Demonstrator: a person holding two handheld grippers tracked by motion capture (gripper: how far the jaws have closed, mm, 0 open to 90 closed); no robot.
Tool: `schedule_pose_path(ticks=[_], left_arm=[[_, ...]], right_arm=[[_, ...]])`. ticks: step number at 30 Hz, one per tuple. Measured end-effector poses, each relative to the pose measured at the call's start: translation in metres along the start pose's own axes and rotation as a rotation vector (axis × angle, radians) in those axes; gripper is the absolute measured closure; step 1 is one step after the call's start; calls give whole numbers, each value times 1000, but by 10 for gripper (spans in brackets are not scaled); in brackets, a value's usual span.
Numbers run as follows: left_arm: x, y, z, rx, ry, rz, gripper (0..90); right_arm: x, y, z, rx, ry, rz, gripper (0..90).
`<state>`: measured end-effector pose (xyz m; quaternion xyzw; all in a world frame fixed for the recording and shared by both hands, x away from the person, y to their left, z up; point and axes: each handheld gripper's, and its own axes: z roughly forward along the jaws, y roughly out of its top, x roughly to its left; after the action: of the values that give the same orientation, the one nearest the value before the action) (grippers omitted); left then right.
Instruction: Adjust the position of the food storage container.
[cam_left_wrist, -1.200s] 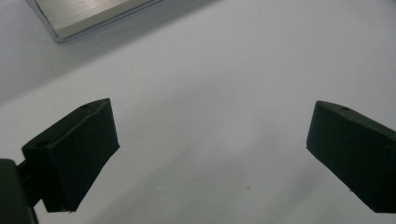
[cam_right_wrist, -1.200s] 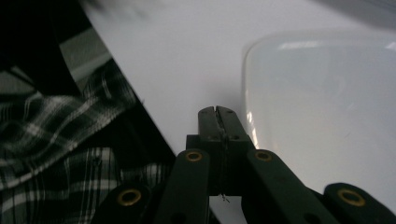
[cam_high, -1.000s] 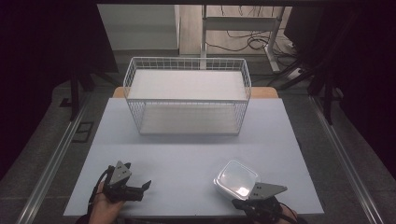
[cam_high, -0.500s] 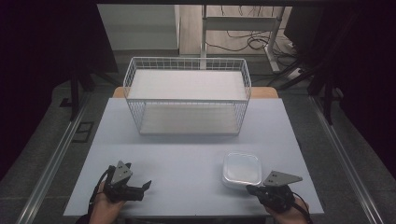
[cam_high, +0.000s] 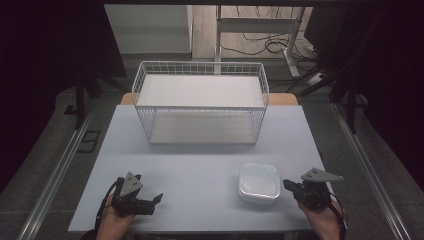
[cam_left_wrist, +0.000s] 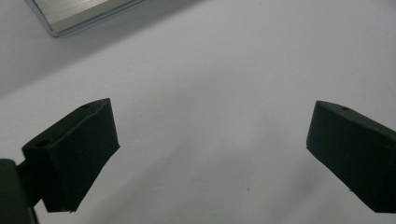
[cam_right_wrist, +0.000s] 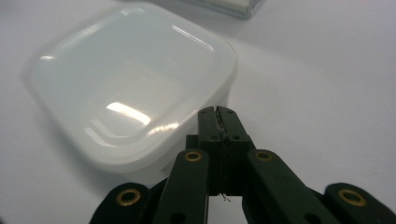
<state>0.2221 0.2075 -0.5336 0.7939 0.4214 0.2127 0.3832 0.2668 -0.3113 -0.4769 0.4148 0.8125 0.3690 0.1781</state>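
A white, translucent, square plastic container (cam_high: 258, 182) lies flat on the pale table (cam_high: 200, 165), at the front right. In the right gripper view the container (cam_right_wrist: 126, 88) has rounded corners and a glossy top. My right gripper (cam_high: 286, 184) is just to its right, jaws shut together with nothing between them. Its tip (cam_right_wrist: 218, 112) is at the container's near edge; I cannot tell whether they touch. My left gripper (cam_high: 154, 202) rests low at the front left, pointing right. Its jaws (cam_left_wrist: 210, 149) stand wide open over bare table.
A white wire basket (cam_high: 200, 125) with a flat white shelf stands at the back middle of the table. A shiny metal edge (cam_left_wrist: 79, 11) crosses the top left corner of the left gripper view. Dark floor, rails and cables surround the table.
The container was tilted up at my right gripper one second ago; it now lies flat. My right gripper has drawn back to the right of it. The left gripper has stayed put.
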Motion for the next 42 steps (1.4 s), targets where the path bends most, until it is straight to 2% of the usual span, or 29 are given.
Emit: schedule_pose_path(ticks=[3,5,12,20,32,35,39,41,42], left_arm=[[0,0,0,0,-1,0,17],[0,0,0,-2,0,-1,17],[1,0,1,-5,-1,-7,18],[0,0,1,0,-7,3,22],[0,0,0,1,-11,3,23],[0,0,0,0,-15,1,24],[1,1,-2,-4,-29,-7,27],[1,1,-2,-5,-47,-19,31],[1,1,-3,-3,-56,-24,33]], right_arm=[[-3,3,13,24,11,17,892],[-3,6,17,19,30,23,892],[9,16,34,29,108,26,893],[40,30,58,54,201,-9,893],[83,53,91,69,285,-93,893],[90,54,95,70,299,-107,893],[86,54,86,28,264,-124,888],[81,53,78,-3,242,-135,841],[79,52,72,-21,231,-143,786]])
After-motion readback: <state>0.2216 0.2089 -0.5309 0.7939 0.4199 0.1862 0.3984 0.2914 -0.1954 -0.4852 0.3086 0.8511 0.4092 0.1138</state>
